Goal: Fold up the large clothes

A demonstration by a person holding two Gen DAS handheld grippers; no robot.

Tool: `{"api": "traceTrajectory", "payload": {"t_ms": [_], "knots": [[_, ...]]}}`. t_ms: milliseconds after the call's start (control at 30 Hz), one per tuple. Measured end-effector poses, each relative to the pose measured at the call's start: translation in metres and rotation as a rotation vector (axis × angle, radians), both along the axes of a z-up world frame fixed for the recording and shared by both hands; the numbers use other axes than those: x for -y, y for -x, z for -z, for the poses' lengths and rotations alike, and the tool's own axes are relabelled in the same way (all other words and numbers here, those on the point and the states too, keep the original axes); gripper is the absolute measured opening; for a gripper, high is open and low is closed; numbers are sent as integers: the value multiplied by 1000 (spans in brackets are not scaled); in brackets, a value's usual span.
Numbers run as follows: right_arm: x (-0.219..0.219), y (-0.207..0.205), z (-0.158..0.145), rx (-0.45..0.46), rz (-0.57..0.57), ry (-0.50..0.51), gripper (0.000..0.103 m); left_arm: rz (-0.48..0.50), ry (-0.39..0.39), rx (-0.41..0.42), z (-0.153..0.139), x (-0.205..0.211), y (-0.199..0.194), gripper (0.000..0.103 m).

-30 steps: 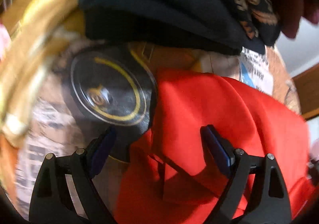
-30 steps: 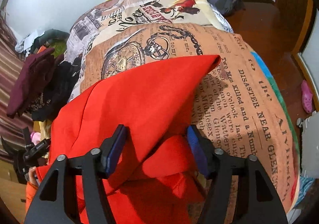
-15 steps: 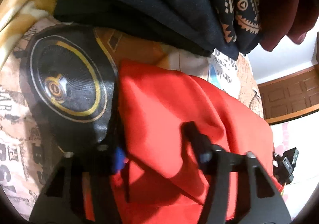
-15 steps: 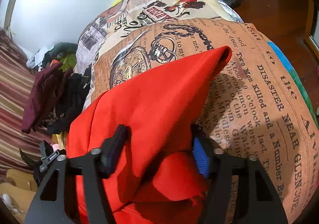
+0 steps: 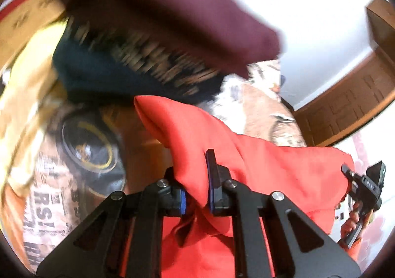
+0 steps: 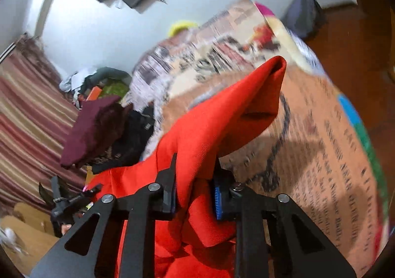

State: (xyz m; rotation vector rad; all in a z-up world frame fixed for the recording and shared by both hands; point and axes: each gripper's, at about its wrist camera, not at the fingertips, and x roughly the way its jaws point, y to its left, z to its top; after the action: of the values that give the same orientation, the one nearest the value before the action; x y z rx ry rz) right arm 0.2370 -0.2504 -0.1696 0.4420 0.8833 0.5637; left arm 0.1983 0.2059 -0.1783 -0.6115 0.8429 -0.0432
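A large red garment (image 5: 266, 169) lies bunched on a bed with a newspaper-print cover (image 5: 44, 213). My left gripper (image 5: 196, 186) is shut on a fold of the red garment and lifts it; a corner of the cloth sticks up past the jaws. My right gripper (image 6: 195, 184) is shut on another fold of the same red garment (image 6: 222, 117), whose corner points up and away. The right gripper also shows at the right edge of the left wrist view (image 5: 363, 194), and the left gripper at the lower left of the right wrist view (image 6: 66, 199).
A stack of folded clothes, maroon (image 5: 160, 6) on dark patterned ones (image 5: 138, 65), sits just behind the red garment. The same stack (image 6: 96, 127) shows in the right wrist view. A striped curtain (image 6: 27, 124) hangs on the left, a wooden door (image 5: 350, 102) stands on the right.
Both grippers went from open around the red cloth to shut on it. Both have lifted the cloth, and the views have tilted upward with motion blur.
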Motion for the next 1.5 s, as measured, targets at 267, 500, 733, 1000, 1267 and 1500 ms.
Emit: {"api": "traceTrajectory", "payload": {"t_ms": [267,500,733,1000,1267,1500], "knots": [[22,-9,-47,120,55,31,15,71,-127,138,-72,36,-13,12],[35,-39,-49,148,118,86,15,82,-201,114,-65,54,-57,12],[35,-83,3,25,143,171,15,98,-348,39,-29,75,-94,12],[46,-104,52,-81,136,256,17,105,-385,-83,26,74,-123,13],[44,-97,54,-84,106,361,34,87,-423,-133,43,75,-127,23],[54,-71,38,-98,110,381,36,88,-460,-158,34,73,-103,38]]}}
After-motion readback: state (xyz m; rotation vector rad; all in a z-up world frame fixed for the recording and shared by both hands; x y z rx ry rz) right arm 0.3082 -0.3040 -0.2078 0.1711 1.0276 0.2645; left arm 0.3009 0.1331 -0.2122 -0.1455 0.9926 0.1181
